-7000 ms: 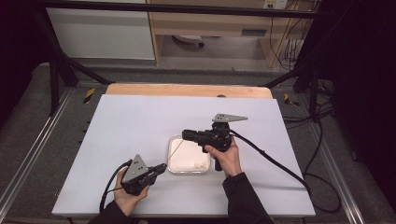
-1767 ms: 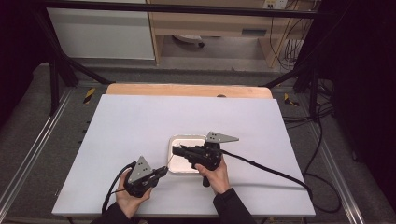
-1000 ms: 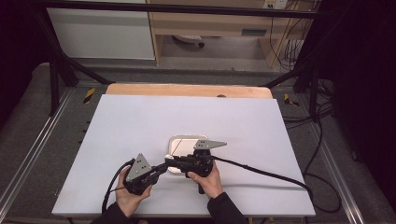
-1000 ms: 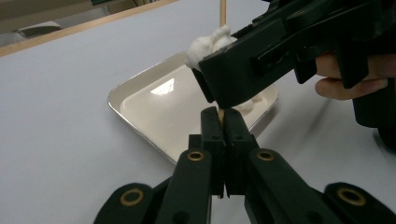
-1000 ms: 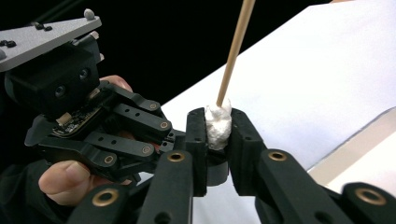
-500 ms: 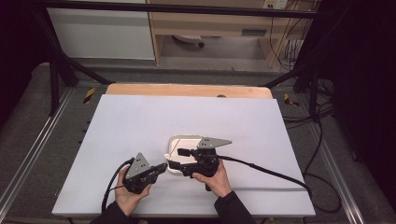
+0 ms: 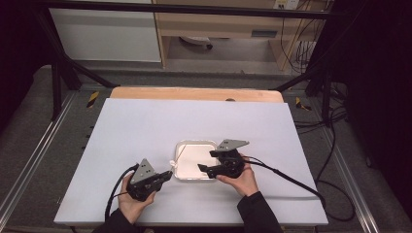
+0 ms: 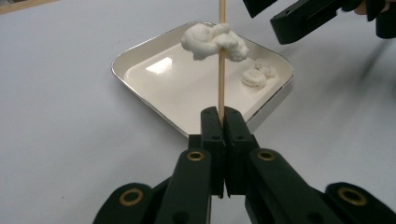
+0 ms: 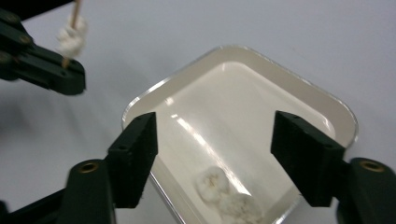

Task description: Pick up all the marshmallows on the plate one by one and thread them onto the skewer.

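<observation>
Counted: one skewer [image 8: 221,70] with one white lump [image 8: 215,41], clamped in left claw [image 8: 220,122]; one tray [image 8: 140,63] holding one lump [image 8: 256,74]; right claw [image 9: 215,140] open, empty, just widened.

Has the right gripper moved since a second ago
Yes. The right gripper has drawn back rightward across the white tray, away from the left gripper and its skewer. Its jaws have just been opening and hold nothing.

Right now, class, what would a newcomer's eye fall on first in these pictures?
First, the skewer clamped upright in the left gripper, a white fluffy lump speared on it above the tray. Next, the right gripper, jaws apart and empty over the tray, where more white lumps lie.
</observation>
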The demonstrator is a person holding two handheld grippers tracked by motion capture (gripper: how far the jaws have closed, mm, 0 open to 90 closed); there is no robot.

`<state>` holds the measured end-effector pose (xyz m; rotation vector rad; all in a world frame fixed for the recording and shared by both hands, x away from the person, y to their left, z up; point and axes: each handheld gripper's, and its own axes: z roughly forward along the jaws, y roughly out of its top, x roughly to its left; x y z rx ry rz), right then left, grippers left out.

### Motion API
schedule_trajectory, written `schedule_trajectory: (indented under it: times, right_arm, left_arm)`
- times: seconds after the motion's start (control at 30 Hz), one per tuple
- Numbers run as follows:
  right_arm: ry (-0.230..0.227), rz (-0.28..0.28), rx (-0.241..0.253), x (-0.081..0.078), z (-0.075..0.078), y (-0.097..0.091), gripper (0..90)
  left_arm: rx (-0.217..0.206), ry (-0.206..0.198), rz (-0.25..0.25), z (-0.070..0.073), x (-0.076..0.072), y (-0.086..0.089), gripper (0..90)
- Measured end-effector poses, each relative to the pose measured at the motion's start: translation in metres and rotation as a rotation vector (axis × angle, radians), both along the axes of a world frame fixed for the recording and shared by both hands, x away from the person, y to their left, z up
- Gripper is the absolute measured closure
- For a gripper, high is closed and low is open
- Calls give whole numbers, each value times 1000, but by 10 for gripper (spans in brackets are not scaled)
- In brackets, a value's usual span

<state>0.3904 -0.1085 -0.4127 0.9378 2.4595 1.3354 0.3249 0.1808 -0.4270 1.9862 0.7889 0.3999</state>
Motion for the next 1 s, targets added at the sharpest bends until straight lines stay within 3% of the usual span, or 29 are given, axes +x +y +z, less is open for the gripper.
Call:
schedule_trajectory:
  times: [0.2, 0.53, 0.7, 0.83, 1.0]
  right_arm:
    - [43, 24, -85, 6, -21, 0, 494]
    - [31, 90, -150, 6, -37, 7, 606]
    - [9, 102, -148, 3, -39, 8, 691]
    - [19, 100, -140, 4, -37, 7, 719]
    - [7, 93, -71, 4, -26, 3, 731]
  left_arm:
    - [2, 4, -2, 0, 0, 0, 887]
    - [2, 9, -4, -1, 0, 0, 887]
    - [-8, 11, -11, -1, 1, 0, 887]
    - [-8, 10, -12, -1, 1, 0, 887]
    - [-9, 10, -13, -1, 0, 0, 887]
